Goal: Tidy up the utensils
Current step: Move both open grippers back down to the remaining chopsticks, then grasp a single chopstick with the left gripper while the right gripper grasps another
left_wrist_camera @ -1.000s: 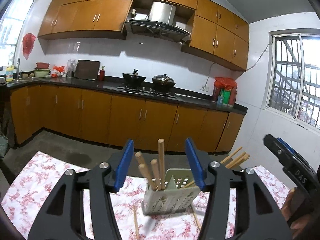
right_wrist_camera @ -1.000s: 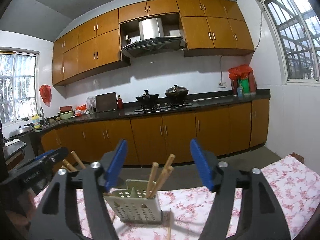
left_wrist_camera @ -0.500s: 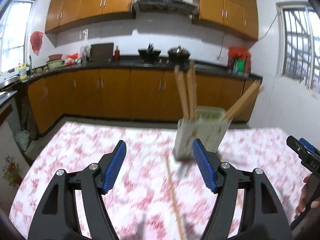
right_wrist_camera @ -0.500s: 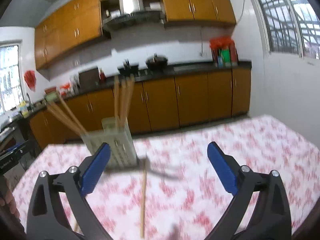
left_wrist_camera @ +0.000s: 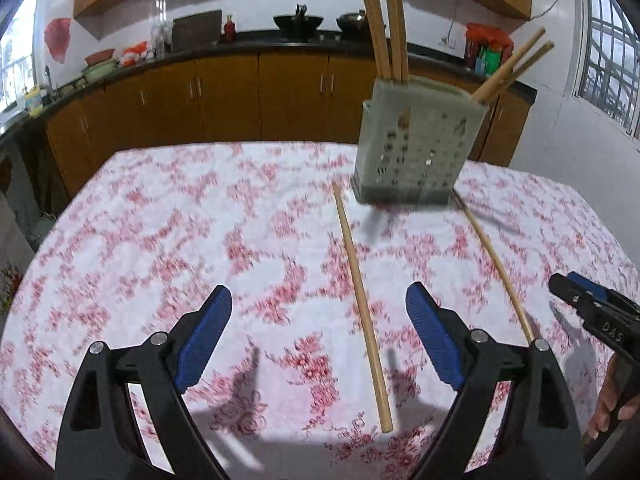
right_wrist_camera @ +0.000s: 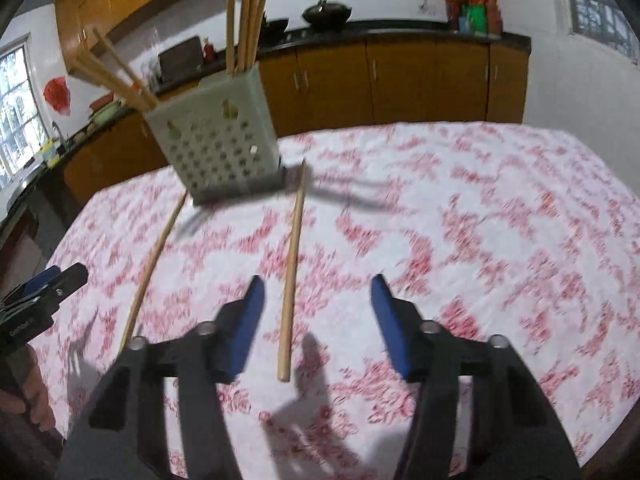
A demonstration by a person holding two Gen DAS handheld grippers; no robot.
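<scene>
A pale perforated utensil holder [left_wrist_camera: 416,148] [right_wrist_camera: 216,148] stands on the floral tablecloth [left_wrist_camera: 180,240] with several wooden chopsticks upright in it. Two loose chopsticks lie on the cloth in front of it. One chopstick [left_wrist_camera: 360,300] [right_wrist_camera: 154,264] lies in line with the gap of my left gripper [left_wrist_camera: 318,300], whose jaws are opening and grip nothing. The other chopstick [left_wrist_camera: 492,264] [right_wrist_camera: 292,272] runs toward the gap of my right gripper [right_wrist_camera: 317,292], whose jaws are closing without pressing on it. Each gripper shows at the edge of the other's view, with the left gripper [right_wrist_camera: 44,288] opposite the right gripper [left_wrist_camera: 580,300].
The table ends just behind the holder. Beyond it run wooden kitchen cabinets [left_wrist_camera: 240,92] under a dark counter with pots [right_wrist_camera: 326,12] and bottles. A person's fingers [left_wrist_camera: 608,400] hold the right gripper's handle. Open cloth spreads to the left [left_wrist_camera: 120,260] and right [right_wrist_camera: 500,220].
Both grippers have sunk and tilted down toward the table, so the cloth and two loose chopsticks now fill the views. The left jaws stand wider; the right jaws are narrower than half a second ago.
</scene>
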